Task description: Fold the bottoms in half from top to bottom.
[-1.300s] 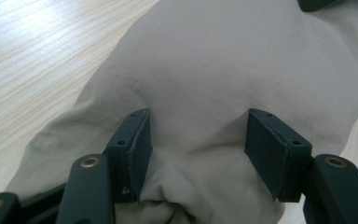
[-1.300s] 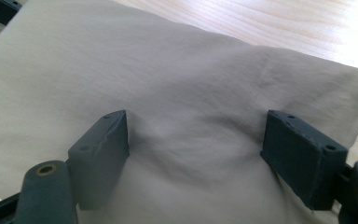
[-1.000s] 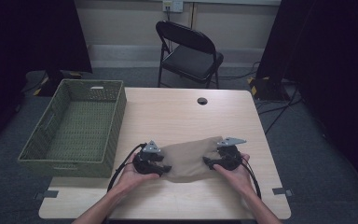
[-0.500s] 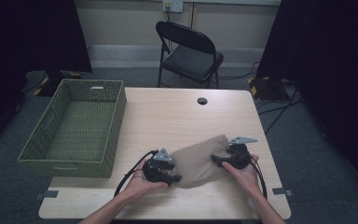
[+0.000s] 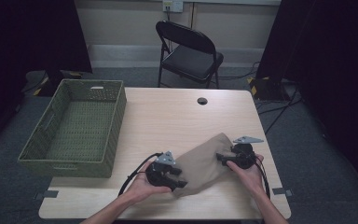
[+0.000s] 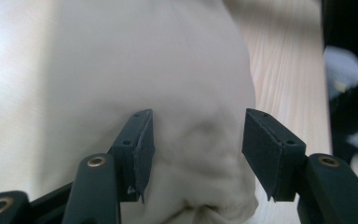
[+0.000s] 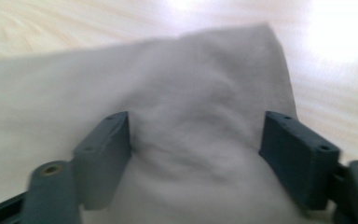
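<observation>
We are seeing one tan cloth (image 5: 204, 161) lying between two grippers, left gripper (image 5: 176, 179) and right gripper (image 5: 221, 157), both with jaws spread around its bunched ends; one green basket (image 5: 117, 116) sitting well apart

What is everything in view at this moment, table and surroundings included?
cloth: one, beige, crumpled on the near right part of the table, between the two tongs
basket: one, green woven, on the table's left side, nothing seen inside
table: one, light wood, with a dark round hole near its far edge
folding chair: one, black, on the floor beyond the table
left tongs: one, black, jaws open around the cloth's near left end
right tongs: one, black, jaws open around the cloth's right end
hands: two, each holding one of the tongs, coming in from the near edge
</observation>
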